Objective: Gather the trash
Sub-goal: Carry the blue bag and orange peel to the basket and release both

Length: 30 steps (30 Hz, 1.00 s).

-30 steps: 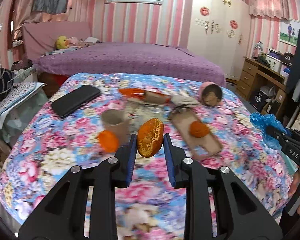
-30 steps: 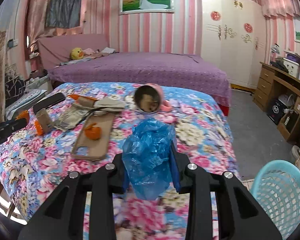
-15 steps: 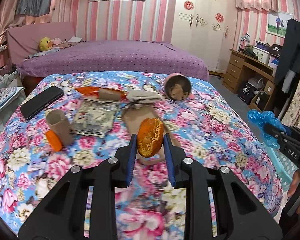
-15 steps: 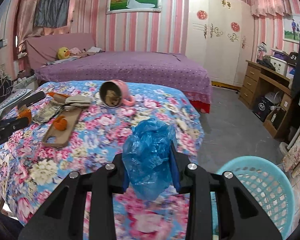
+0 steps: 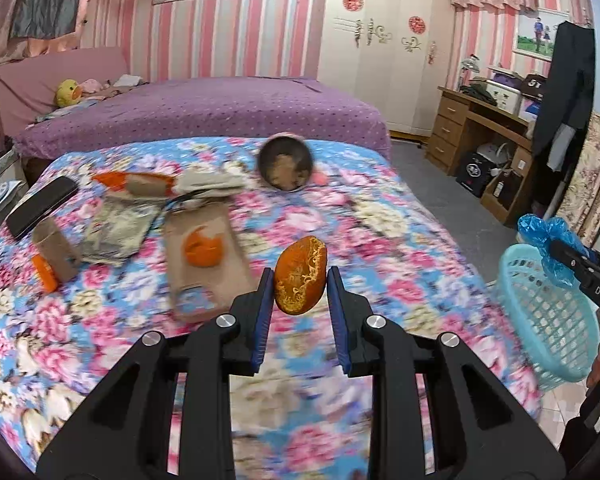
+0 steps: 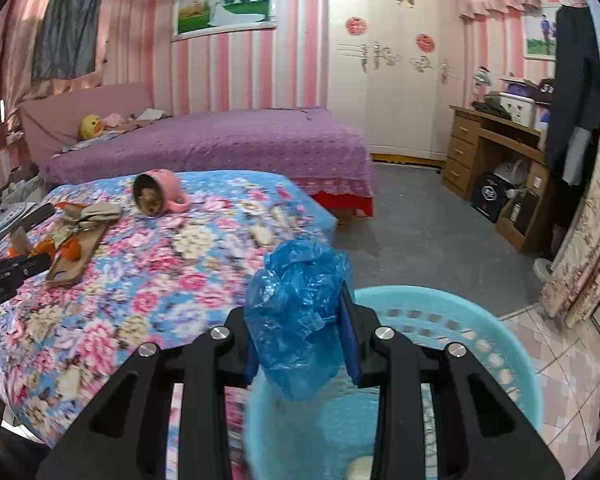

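My left tongs (image 5: 298,286) clamped on orange peel (image 5: 300,276), my right tongs (image 6: 300,340) clamped on blue plastic bag (image 6: 298,320), above basket (image 6: 480,328)

floral bedspread (image 5: 308,432) at the bottom of the left view is just motion smear, and the basket (image 6: 512,344) bottom gets cut off by the right view's lower edge.

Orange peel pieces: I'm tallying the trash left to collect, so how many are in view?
3 clearly: one held in the left hand-held gripper, one on the brown phone case, one beside the cardboard tube. More may be hidden among the clutter.
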Tool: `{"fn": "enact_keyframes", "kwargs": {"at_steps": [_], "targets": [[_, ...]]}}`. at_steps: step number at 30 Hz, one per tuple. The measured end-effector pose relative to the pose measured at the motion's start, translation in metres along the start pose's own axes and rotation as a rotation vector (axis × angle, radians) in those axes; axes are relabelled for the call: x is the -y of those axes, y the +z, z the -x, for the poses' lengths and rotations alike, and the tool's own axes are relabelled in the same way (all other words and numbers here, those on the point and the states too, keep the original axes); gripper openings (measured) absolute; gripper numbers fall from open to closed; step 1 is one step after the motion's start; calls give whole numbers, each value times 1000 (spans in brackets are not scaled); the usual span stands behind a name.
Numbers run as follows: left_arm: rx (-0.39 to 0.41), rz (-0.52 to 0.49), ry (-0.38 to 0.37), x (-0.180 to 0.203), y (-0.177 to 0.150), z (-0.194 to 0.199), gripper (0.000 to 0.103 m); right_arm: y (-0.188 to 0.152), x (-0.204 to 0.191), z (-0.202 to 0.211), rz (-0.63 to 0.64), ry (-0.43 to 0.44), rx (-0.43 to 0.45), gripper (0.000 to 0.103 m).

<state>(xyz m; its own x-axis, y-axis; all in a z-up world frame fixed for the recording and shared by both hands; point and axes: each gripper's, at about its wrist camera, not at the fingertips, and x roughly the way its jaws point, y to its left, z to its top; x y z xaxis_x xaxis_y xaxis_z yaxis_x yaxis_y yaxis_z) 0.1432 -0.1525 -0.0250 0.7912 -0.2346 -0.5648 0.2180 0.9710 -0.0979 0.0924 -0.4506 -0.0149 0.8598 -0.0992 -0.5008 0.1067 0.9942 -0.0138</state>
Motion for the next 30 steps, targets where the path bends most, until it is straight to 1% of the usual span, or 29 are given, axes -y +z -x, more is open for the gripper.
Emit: {"fn": "enact_keyframes", "kwargs": {"at_steps": [5,10,13,17,20,24,27,29,30], "targets": [[8,-52,-73,52,2,-1,26,-5,42,7,-21,-55,-10,33],[-32,-68,-188,105,-4,-14,26,-16,84,15,-49,-116,-15,33],[-36,-88,-215,129,-11,-19,26,-24,106,20,-67,-150,-24,33],[-71,-104,-263,169,-18,-32,26,-35,130,21,-100,-181,-48,33],[-92,-111,-284,192,-21,-39,26,-39,137,21,-113,-183,-51,33],[-88,-149,-296,219,-21,-42,26,-39,140,23,-128,-187,-40,33],[-81,-174,-302,234,-22,-44,32,-40,140,22,-134,-187,-38,33],[-68,-189,-295,239,-22,-43,54,-40,139,20,-131,-189,-43,33],[-58,-185,-289,239,-22,-42,59,-41,140,19,-131,-188,-44,33]]}}
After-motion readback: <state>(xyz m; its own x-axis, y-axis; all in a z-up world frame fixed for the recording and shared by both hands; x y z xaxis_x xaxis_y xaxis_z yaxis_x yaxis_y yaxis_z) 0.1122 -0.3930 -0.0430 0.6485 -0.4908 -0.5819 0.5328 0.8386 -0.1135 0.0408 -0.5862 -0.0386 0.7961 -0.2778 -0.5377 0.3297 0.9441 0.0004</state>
